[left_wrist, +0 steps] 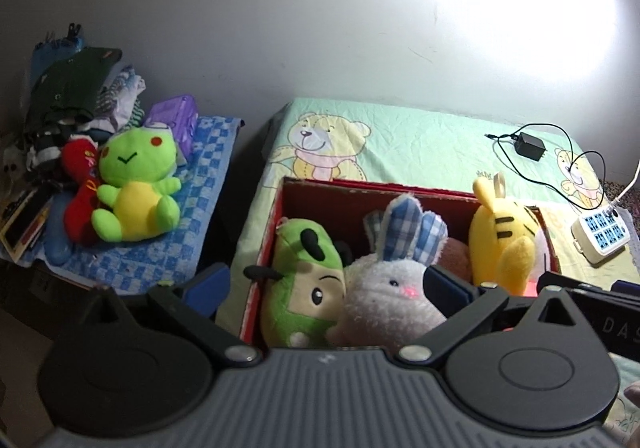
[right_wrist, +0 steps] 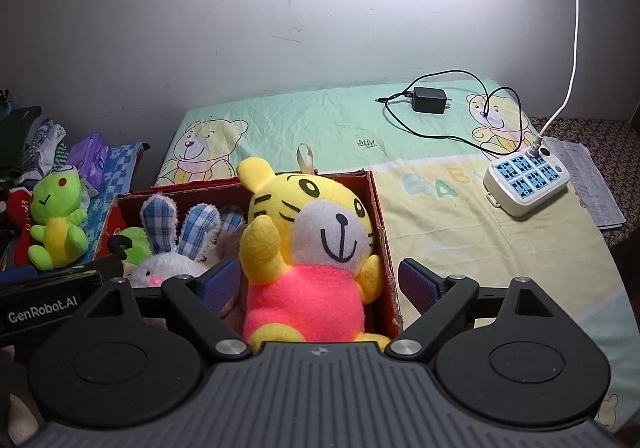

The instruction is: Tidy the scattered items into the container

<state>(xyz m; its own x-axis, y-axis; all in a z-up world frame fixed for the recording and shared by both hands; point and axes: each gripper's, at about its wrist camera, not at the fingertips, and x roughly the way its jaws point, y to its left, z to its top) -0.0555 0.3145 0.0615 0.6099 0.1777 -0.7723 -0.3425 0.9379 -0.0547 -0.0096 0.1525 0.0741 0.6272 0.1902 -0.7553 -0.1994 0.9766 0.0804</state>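
A red cardboard box (left_wrist: pixel 280 204) stands on the bed and holds several plush toys. A yellow tiger in a pink shirt (right_wrist: pixel 316 232) sits upright at the box's right end. My right gripper (right_wrist: pixel 320 284) is open wide around the tiger, its blue pads clear of the plush on both sides. My left gripper (left_wrist: pixel 326 286) is open over the box's left end, above a green-hooded plush (left_wrist: pixel 304 280) and a white rabbit with checked ears (left_wrist: pixel 392 288). Outside the box, a green frog plush (left_wrist: pixel 132 184) and a red plush (left_wrist: pixel 80 184) lie on a blue checked towel (left_wrist: pixel 200 188).
A white power strip (right_wrist: pixel 524 180) with a white cable and a black adapter (right_wrist: pixel 430 99) with its cord lie on the bear-print sheet to the right. A clothes pile (left_wrist: pixel 72 96) and a purple pack (left_wrist: pixel 176 120) sit behind the frog. Papers (right_wrist: pixel 592 184) lie at the far right.
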